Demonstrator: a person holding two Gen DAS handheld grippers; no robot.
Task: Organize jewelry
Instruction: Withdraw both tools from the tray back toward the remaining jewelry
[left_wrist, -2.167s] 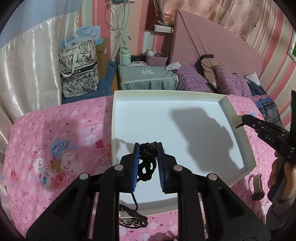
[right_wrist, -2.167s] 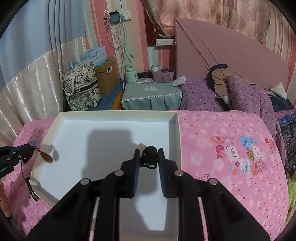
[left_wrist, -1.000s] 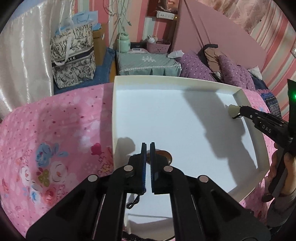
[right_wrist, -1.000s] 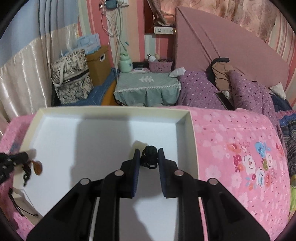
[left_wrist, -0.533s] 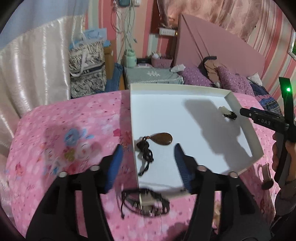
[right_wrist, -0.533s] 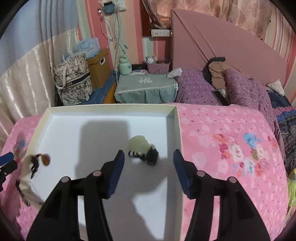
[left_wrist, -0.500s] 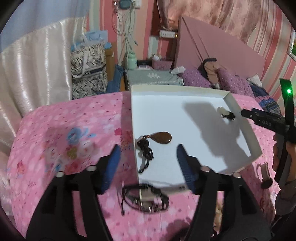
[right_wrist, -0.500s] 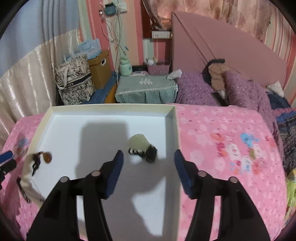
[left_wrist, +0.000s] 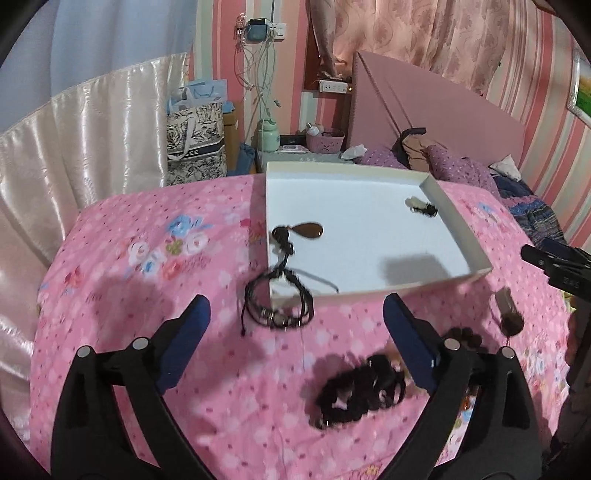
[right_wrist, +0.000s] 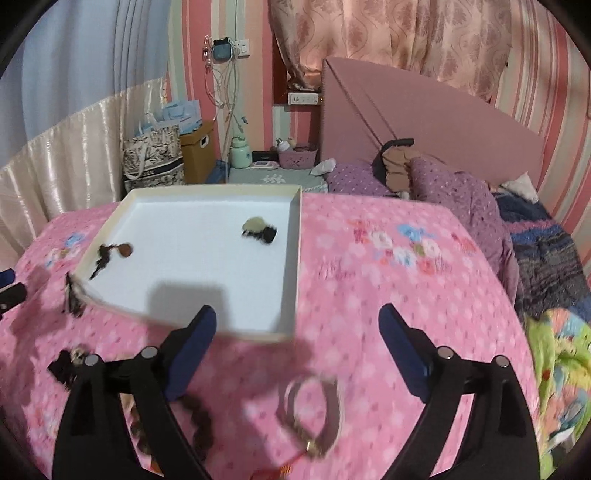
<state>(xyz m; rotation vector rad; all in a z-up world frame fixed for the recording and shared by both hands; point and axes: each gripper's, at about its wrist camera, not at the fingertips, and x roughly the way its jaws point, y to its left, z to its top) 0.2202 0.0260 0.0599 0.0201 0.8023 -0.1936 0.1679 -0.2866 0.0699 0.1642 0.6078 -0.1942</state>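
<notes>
Both drops done: brown teardrop pendant (left_wrist: 308, 230) on its black cord and pale bead charm (right_wrist: 255, 225) lie in the white tray (left_wrist: 458, 225) on the bed. Left tool (left_wrist: 295, 334) and right tool (right_wrist: 297, 343) have just been opening, now wide and empty. Both pulled back from the tray versus earlier. Next: left onto beaded bracelet (left_wrist: 360, 391), right onto bangle (right_wrist: 314, 413); straddle squarely, close slowly.
</notes>
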